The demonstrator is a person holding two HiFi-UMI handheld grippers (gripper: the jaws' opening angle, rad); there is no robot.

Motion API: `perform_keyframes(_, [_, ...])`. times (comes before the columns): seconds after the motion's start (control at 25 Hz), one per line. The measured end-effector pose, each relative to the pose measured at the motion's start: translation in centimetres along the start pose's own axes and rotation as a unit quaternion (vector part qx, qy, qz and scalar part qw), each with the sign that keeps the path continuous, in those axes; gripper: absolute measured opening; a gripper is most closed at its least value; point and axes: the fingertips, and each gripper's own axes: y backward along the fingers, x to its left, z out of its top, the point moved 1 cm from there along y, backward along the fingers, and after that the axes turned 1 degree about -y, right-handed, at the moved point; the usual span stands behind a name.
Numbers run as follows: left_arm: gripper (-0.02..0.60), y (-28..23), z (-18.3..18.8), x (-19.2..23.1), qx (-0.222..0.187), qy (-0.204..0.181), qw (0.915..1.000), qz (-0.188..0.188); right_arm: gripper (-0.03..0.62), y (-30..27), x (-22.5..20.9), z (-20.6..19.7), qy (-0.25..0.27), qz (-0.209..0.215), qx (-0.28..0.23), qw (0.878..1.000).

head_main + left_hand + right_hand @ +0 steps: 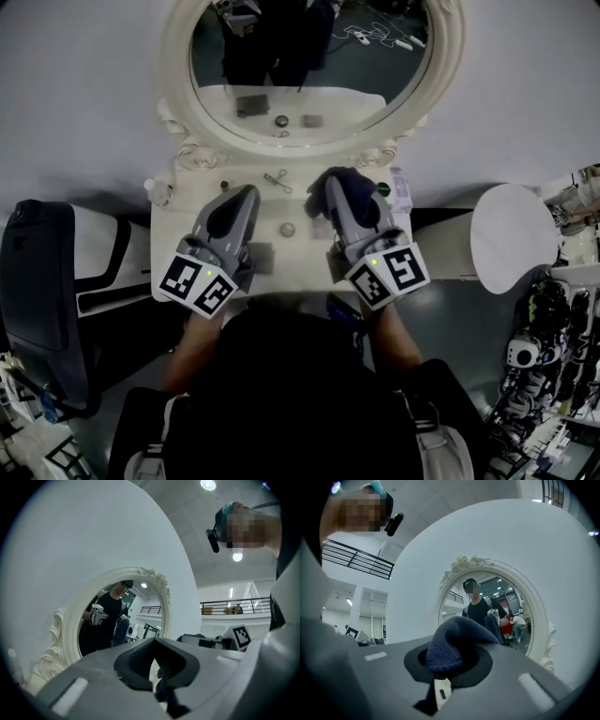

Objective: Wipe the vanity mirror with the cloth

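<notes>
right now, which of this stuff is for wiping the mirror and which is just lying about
For the job:
vanity mirror
blue cloth, clamped in the right gripper

Lying about on the vanity top:
small bottle
metal clip
small round item
dark square pad

The dark blue knitted cloth [453, 641] bunches over the right gripper [343, 187], and its fingertips are covered in both the head view and its own view. Beyond those fingers, the white-framed oval vanity mirror [305, 94] is cut off by the head view's top edge. Just left of the fingers, a small round object [287, 228] on the white vanity top [292, 274] is too small to identify.
</notes>
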Motion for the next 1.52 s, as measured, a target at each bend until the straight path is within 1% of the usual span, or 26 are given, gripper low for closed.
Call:
perform_keyframes(0.08, [0.002, -0.2, -2.2, -0.7, 0.014, 0.001, 0.9999, 0.009, 0.028, 1.8, -1.2, -1.9, -0.013, -0.003, 0.021, 1.0])
perform_keyframes(0.2, [0.002, -0.2, -5.1, -1.8, 0.031, 0.012, 0.9991, 0.026, 0.028, 4.3, -2.9, -4.3, -0.036, -0.008, 0.046, 0.998])
perform_keyframes(0.36, [0.002, -0.1, -7.2, -3.3, 0.038, 0.017, 0.9983, 0.042, 0.028, 7.0, -4.8, -6.0, -0.062, -0.016, 0.059, 0.996])
perform_keyframes(0.48, [0.002, -0.2, -7.7, -4.2, 0.039, 0.008, 0.9983, 0.041, 0.026, 7.8, -5.1, -6.7, -0.067, -0.013, 0.062, 0.996])
perform_keyframes(0.6, [0.002, -0.4, -8.4, -5.0, 0.043, 0.009, 0.9983, 0.038, 0.026, 8.4, -4.8, -7.7, -0.082, -0.01, 0.069, 0.994])
perform_keyframes(0.72, [0.002, -0.9, -8.8, -5.8, 0.048, 0.009, 0.9984, 0.026, 0.026, 8.8, -4.2, -8.6, -0.1, -0.007, 0.075, 0.992])
perform_keyframes(0.88, [0.002, -1.3, -9.2, -6.5, 0.053, 0.007, 0.9985, 0.013, 0.026, 9.1, -3.6, -9.5, -0.108, -0.002, 0.085, 0.991])
perform_keyframes(1.0, [0.002, -1.3, -9.4, -6.5, 0.056, 0.008, 0.9984, 0.009, 0.026, 9.1, -3.5, -9.5, -0.108, -0.001, 0.087, 0.99])
perform_keyframes(1.52, [0.002, -1.0, -9.3, -6.0, 0.058, 0.016, 0.9981, 0.012, 0.026, 9.1, -3.2, -10.0, -0.116, -0.003, 0.091, 0.989])
